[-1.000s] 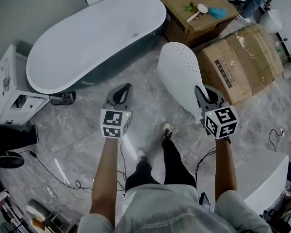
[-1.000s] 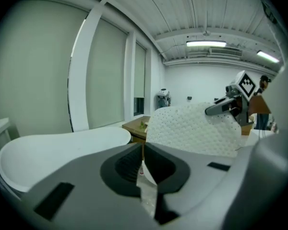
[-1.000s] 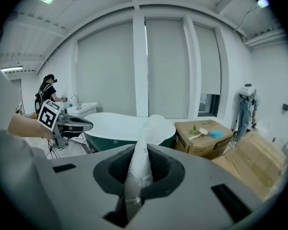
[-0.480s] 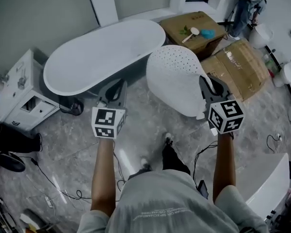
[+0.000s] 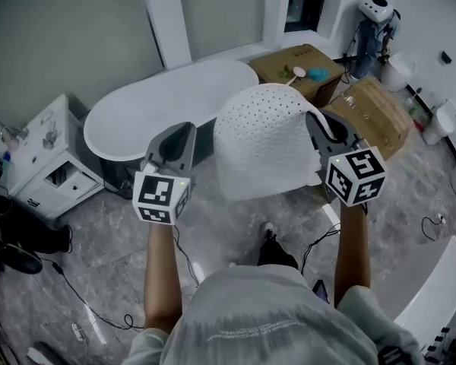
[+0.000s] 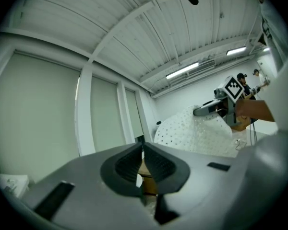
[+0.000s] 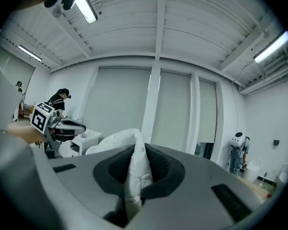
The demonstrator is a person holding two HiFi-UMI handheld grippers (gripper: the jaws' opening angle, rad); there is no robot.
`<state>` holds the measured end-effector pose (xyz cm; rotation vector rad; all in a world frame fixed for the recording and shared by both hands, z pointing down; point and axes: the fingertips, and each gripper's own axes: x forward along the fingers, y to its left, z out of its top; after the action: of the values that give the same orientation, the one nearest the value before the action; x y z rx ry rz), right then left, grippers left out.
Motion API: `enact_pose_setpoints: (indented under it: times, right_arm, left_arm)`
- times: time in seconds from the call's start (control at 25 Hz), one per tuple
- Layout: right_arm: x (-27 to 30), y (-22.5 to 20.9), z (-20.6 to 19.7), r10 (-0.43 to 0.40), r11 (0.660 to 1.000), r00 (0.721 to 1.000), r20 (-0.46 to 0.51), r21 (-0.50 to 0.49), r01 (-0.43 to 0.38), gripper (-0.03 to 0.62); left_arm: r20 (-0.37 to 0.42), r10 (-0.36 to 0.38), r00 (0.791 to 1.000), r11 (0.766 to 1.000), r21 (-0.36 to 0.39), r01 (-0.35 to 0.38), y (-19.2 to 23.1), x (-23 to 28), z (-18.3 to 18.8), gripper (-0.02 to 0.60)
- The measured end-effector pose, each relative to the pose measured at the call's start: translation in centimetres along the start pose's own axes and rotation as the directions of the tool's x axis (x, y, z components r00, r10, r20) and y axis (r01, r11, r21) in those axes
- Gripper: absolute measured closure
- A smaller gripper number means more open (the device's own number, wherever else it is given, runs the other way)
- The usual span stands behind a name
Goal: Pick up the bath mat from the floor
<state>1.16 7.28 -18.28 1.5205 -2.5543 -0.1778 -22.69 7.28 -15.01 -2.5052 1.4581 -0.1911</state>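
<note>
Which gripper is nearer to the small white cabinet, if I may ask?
Left. The left gripper is raised beside the cabinet; the right gripper, holding the bath mat, is farther off, beyond the left one.

Head view looks down; all views share the bath mat (image 5: pixel 266 143).

Left tool (image 5: pixel 179 134) and right tool (image 5: pixel 320 125) have risen, carrying the bath mat (image 5: pixel 264 141) higher
</note>
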Motion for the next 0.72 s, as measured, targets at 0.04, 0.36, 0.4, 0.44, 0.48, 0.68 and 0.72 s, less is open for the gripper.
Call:
enact_pose_setpoints:
  times: [0.04, 0.36, 0.4, 0.44, 0.48, 0.68, 0.72]
  right_arm:
    - [-0.6, 0.5, 0.4, 0.005, 1.0, 1.0, 0.002, -0.001, -0.005, 0.554]
    - [-1.2, 3.2, 0.7, 0.043, 0.998, 0.999, 0.006, -0.034, -0.043, 0.556]
    - [-1.0, 3.6, 0.8, 0.049, 0.998, 0.999, 0.003, -0.038, -0.049, 0.555]
    - [-0.8, 4.0, 0.9, 0.055, 0.998, 0.998, 0.003, -0.041, -0.055, 0.554]
    - [-0.6, 4.2, 1.0, 0.061, 0.997, 0.998, 0.003, -0.045, -0.06, 0.554]
    - [-0.3, 4.5, 0.1, 0.07, 0.996, 0.998, -0.002, -0.049, -0.07, 0.555]
    - [-0.3, 4.5, -0.1, 0.072, 0.996, 0.997, -0.004, -0.046, -0.072, 0.555]
  left_arm:
    - [0.0, -0.005, 1.0, 1.0, 0.004, 0.005, -0.3, -0.7, 0.3, 0.555]
    - [-0.011, -0.001, 1.0, 1.0, 0.015, 0.001, -0.7, -2.4, 0.2, 0.555]
    - [-0.013, 0.0, 1.0, 1.0, 0.015, 0.0, -0.6, -2.5, 0.1, 0.555]
    - [-0.015, 0.002, 1.0, 1.0, 0.018, -0.002, -0.3, -2.6, 0.0, 0.555]
    - [-0.018, 0.006, 1.0, 1.0, 0.022, -0.005, -0.1, -2.7, -0.1, 0.555]
    - [-0.042, 0.019, 0.999, 0.999, 0.029, -0.018, 0.1, -2.6, -0.9, 0.555]
    - [-0.042, 0.017, 0.999, 0.999, 0.03, -0.016, 0.1, -2.6, -1.0, 0.555]
